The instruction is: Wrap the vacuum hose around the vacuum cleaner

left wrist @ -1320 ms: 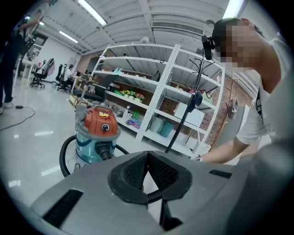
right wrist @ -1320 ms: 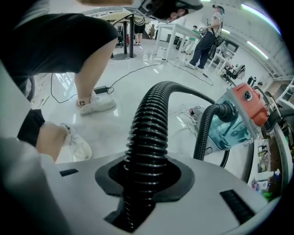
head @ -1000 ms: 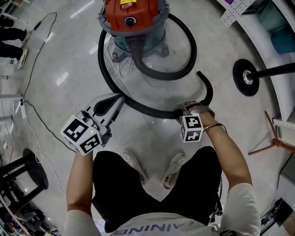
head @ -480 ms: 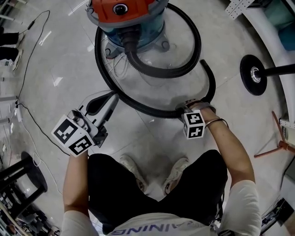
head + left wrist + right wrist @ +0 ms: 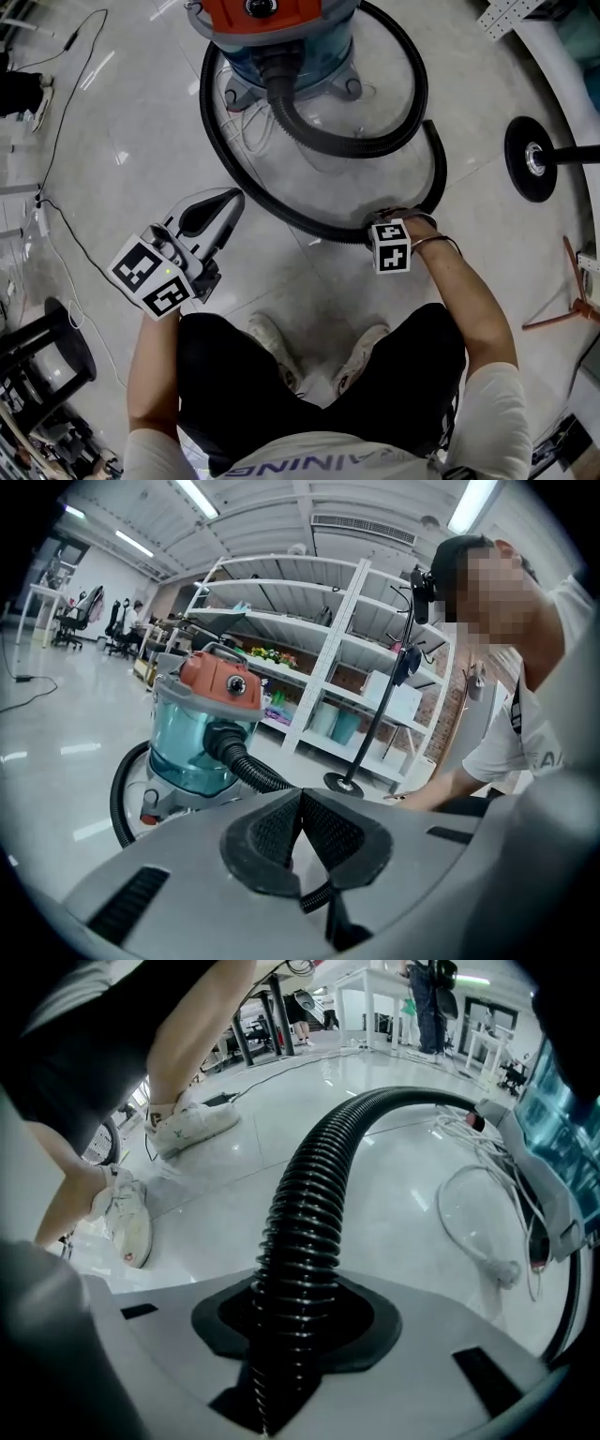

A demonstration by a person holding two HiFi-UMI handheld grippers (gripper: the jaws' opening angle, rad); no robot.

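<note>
The vacuum cleaner, red on top with a clear blue tank, stands on the floor ahead of me. Its black ribbed hose leaves the front, loops once round the base and sweeps back to my right gripper. In the right gripper view the hose runs between the pads of that gripper; the jaws are opening, though the pads still touch the hose. My left gripper hangs shut and empty left of the hose. The left gripper view shows its closed pads and, beyond them, the vacuum cleaner.
A loose white power cord lies by the vacuum's base. A black round stand foot is at the right and a thin black cable trails along the left. A black stool stands lower left. Shelving stands behind the vacuum.
The right gripper has carried the hose a little to the right, and the loop round the vacuum has widened. The left gripper has barely moved.
</note>
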